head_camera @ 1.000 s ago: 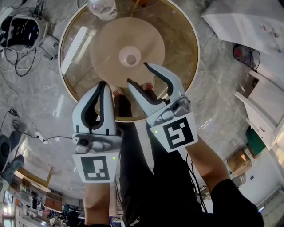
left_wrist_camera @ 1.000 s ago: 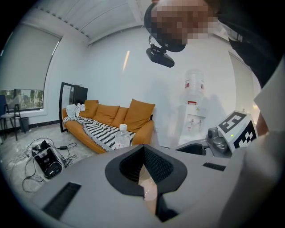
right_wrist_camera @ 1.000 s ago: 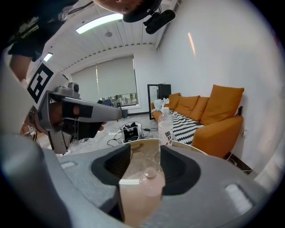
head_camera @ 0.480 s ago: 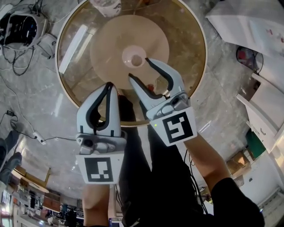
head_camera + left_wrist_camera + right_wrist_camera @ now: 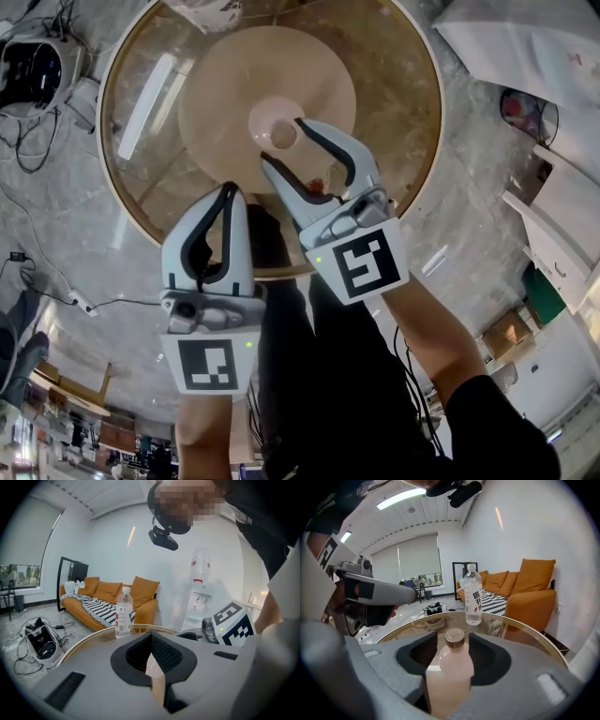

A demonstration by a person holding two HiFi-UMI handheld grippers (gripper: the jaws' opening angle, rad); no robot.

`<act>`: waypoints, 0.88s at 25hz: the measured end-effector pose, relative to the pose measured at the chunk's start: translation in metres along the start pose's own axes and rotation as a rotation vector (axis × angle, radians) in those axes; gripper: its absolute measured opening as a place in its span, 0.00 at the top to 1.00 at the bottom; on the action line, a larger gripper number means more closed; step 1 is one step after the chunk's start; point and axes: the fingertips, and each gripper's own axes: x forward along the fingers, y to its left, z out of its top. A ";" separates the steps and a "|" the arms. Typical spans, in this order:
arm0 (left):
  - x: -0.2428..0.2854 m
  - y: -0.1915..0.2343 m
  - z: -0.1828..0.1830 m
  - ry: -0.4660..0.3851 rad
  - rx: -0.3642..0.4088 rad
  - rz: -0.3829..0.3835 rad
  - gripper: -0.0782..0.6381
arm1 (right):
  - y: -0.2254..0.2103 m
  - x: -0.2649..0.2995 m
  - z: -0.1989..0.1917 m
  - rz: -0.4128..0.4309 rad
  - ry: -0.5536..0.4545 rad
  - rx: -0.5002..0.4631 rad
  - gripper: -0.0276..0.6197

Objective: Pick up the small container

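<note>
Two containers stood on the round glass table (image 5: 398, 103): one small container (image 5: 451, 665), pale pink with a brown cap, and one clear water bottle (image 5: 473, 597) at the far rim, well apart. The right gripper (image 5: 283, 142) had its jaws spread with the small container upright between them; whether they touched it could not be told. The left gripper (image 5: 225, 191), just beside, had its jaws pressed together on nothing. One orange sofa (image 5: 108, 595) stood behind the table.
</note>
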 end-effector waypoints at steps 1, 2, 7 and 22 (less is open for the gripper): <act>0.003 0.001 -0.005 -0.001 0.002 -0.003 0.88 | -0.002 0.003 -0.004 -0.005 0.004 0.009 0.64; 0.006 0.002 -0.009 0.000 0.004 -0.004 0.88 | -0.005 0.007 -0.007 -0.011 0.005 0.014 0.64; 0.011 0.004 -0.029 0.012 -0.018 0.003 0.88 | -0.003 0.019 -0.017 -0.006 0.001 0.004 0.64; 0.006 0.010 -0.021 0.019 0.006 0.011 0.88 | -0.005 0.017 -0.012 -0.083 0.050 -0.031 0.74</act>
